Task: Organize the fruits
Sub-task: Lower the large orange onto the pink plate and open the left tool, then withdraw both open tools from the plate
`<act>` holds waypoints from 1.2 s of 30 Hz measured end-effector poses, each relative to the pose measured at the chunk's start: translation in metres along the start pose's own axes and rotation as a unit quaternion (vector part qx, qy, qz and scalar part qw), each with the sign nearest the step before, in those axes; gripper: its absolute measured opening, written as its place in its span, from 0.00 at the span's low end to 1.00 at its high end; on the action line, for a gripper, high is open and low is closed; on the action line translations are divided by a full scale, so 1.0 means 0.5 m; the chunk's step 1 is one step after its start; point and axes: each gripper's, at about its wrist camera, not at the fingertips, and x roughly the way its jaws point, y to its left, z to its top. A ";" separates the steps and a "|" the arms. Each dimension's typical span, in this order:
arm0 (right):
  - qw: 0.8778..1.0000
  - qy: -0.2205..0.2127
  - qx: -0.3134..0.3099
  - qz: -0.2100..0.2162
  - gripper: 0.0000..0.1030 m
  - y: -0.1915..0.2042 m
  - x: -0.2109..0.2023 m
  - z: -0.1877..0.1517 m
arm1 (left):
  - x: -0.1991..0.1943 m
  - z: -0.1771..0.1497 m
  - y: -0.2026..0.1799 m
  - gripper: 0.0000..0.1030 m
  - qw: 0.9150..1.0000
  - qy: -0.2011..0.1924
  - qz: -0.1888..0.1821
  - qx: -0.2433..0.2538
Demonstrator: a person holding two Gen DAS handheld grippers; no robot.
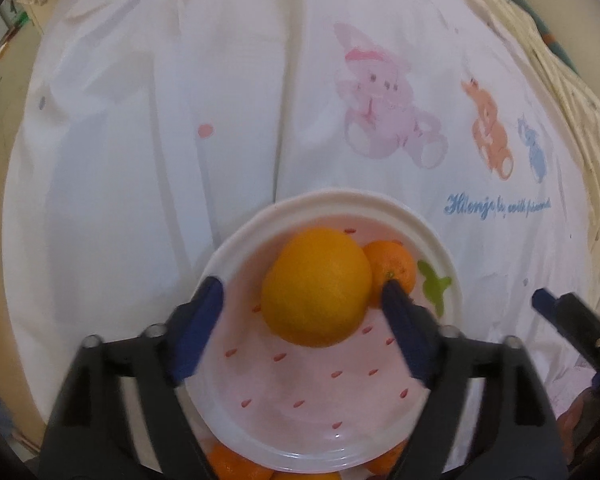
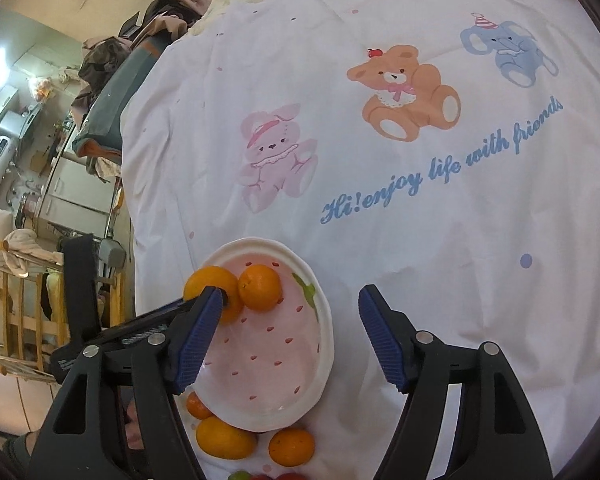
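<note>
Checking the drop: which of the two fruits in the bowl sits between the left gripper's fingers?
The larger, yellower orange, between the open left gripper; the small tangerine lies beyond its right finger.

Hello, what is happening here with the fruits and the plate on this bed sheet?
A person with a claw in each hand is gathering fruit into a white strawberry-print bowl on a cartoon-print sheet. A large orange and a smaller one already lie in it, touching. The left claw stands open around the large orange, not pressing it. The right claw is open and empty. More fruit waits beside the bowl.
</note>
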 end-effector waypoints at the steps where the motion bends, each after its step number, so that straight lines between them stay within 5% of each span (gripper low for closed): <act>1: 1.000 0.001 -0.002 0.000 0.71 0.002 0.002 -0.001 | -0.005 0.001 0.001 0.85 1.000 -0.004 0.001 0.000; 18: 1.000 -0.009 -0.022 -0.019 0.71 0.008 -0.032 -0.044 | -0.112 -0.045 0.003 0.85 0.996 -0.075 0.042 0.032; 32: 0.996 -0.010 -0.075 -0.043 0.71 0.041 -0.079 -0.182 | -0.220 -0.197 0.065 0.85 0.993 -0.120 0.019 0.008; 36: 0.997 -0.004 -0.063 -0.043 0.71 0.040 -0.081 -0.217 | -0.207 -0.229 0.094 0.85 0.996 -0.085 0.026 -0.015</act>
